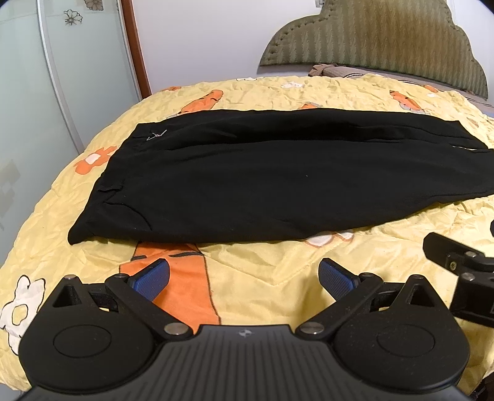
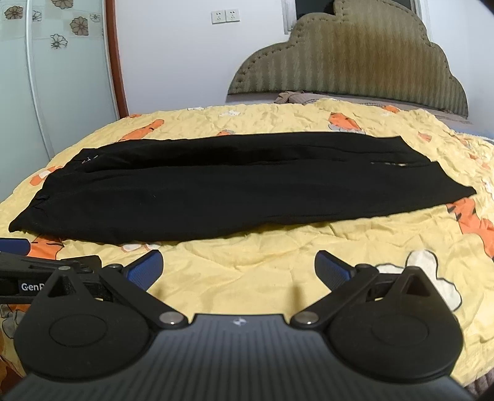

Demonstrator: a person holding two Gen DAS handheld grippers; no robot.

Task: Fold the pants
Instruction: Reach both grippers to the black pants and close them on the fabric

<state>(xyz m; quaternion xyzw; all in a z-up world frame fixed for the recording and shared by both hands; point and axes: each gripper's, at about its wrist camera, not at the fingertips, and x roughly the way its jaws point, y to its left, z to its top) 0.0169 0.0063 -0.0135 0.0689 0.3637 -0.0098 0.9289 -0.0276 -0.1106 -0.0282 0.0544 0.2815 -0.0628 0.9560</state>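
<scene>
Black pants (image 1: 262, 175) lie flat on the yellow quilt, folded lengthwise, waistband at the left and leg ends at the right; they also show in the right wrist view (image 2: 234, 191). My left gripper (image 1: 244, 277) is open and empty, over the quilt just short of the pants' near edge. My right gripper (image 2: 237, 270) is open and empty, also just short of the near edge, further right. Part of the right gripper (image 1: 457, 259) shows at the left wrist view's right edge, and part of the left gripper (image 2: 46, 271) shows at the right wrist view's left edge.
The bed's yellow quilt (image 1: 278, 271) has orange and white cartoon prints. A padded olive headboard (image 2: 349, 64) stands at the back right. A frosted glass door with a wooden frame (image 1: 61, 77) stands at the left. A white wall with sockets (image 2: 225, 15) is behind.
</scene>
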